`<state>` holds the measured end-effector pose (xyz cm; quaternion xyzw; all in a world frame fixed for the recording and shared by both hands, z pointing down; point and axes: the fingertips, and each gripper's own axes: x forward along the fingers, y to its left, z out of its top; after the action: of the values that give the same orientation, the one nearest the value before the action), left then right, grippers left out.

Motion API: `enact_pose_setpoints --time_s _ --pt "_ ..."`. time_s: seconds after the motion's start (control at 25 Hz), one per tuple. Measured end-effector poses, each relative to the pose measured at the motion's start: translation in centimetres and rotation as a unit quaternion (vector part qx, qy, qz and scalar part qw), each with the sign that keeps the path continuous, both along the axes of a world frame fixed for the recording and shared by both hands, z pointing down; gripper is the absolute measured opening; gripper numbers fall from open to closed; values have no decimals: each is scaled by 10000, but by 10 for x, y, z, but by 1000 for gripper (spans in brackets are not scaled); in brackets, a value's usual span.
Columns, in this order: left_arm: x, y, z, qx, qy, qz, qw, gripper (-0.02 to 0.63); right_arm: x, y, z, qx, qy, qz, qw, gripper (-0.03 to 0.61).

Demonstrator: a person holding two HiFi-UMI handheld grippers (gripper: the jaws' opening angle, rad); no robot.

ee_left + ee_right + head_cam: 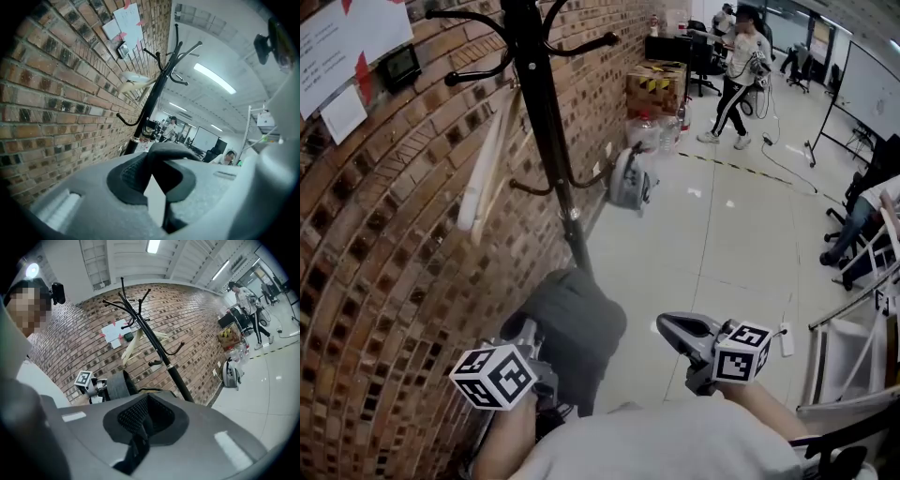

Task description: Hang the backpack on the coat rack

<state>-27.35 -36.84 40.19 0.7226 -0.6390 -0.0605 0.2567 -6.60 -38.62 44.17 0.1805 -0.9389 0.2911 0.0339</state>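
Dark grey woven cloth makes up the backpack [572, 323], which hangs slumped at the lower middle of the head view, just short of the foot of the coat rack [546, 122]. It looks soft and only part filled: the body sags into rounded folds, so I judge it light and floppy, likely to swing, with nothing breakable showing. The weave should give the pads fair purchase, though thin webbing could slip through them. At lower left, the left gripper [530, 349] has its jaws almost pressed together on a dark fold or handle at the bag's top, which arches over the tips in the left gripper view. At lower right, the right gripper [667, 326] is also pinched shut, and in its own view a narrow dark strap [133, 448] trails down from between the ribbed pads; it seems to belong to the bag. The best hold is probably the top loop, kept taut between the two grips so that it stays open for a hook. The rack is a smooth black pole, probably metal, with curved hooks [586, 44] ending in rounded tips at the upper middle. It stands against a rough brick wall [384, 244] on the left and on a glossy pale floor [722, 244].
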Motion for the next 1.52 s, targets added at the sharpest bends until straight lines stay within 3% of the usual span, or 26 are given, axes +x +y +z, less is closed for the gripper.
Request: enact_pose_setpoints --time_s 0.48,0.72,1.12,1.52 --pt "-30 -71 -28 194 -494 -378 9979 25 4 -30 -9 115 65 287 9995 0" --pt "-35 -111 -24 69 -597 -508 9969 23 10 -41 -6 51 101 418 9991 0" --pt "-26 -171 15 -376 -440 -475 9972 25 28 -56 13 -142 194 589 9980 0" --pt "-32 -176 65 -783 -313 -699 9940 25 38 -60 33 -421 228 667 9966 0"
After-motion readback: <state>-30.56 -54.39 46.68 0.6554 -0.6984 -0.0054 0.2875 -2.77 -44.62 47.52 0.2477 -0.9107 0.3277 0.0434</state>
